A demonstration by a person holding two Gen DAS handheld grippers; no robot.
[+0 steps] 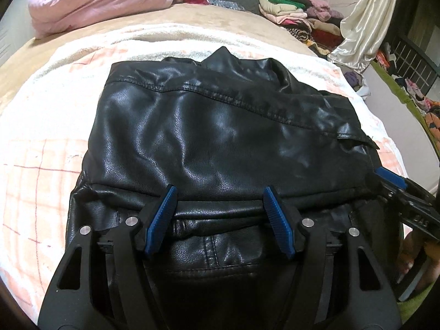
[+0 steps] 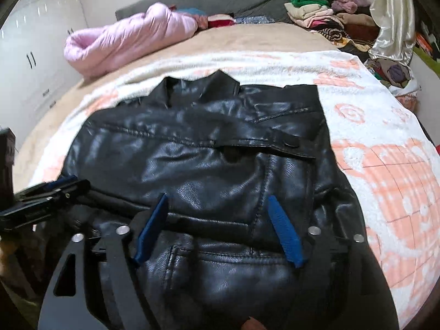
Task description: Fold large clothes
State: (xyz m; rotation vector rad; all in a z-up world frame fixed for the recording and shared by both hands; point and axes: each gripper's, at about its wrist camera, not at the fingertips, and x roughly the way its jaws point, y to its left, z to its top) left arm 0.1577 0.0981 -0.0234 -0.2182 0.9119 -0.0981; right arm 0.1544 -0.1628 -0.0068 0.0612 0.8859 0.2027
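Note:
A black leather jacket (image 1: 206,123) (image 2: 206,159) lies folded on a white and peach blanket (image 1: 41,137) (image 2: 385,165) on the bed, its collar at the far side. In the left wrist view my left gripper (image 1: 220,203) is at the jacket's near folded edge. A bunched ridge of leather spans from one blue pad to the other, so it is shut on that fold. My right gripper (image 2: 218,209) stands wide over the jacket's near right part, its pads clear of the leather. Each gripper shows at the edge of the other's view: the right gripper (image 1: 390,178), the left gripper (image 2: 55,187).
A rolled pink quilt (image 1: 90,2) (image 2: 129,35) lies at the far left of the bed. A pile of folded clothes (image 1: 302,19) (image 2: 324,19) and a cream satin cloth (image 1: 365,19) (image 2: 393,19) are at the far right. White cupboards (image 2: 35,55) stand to the left.

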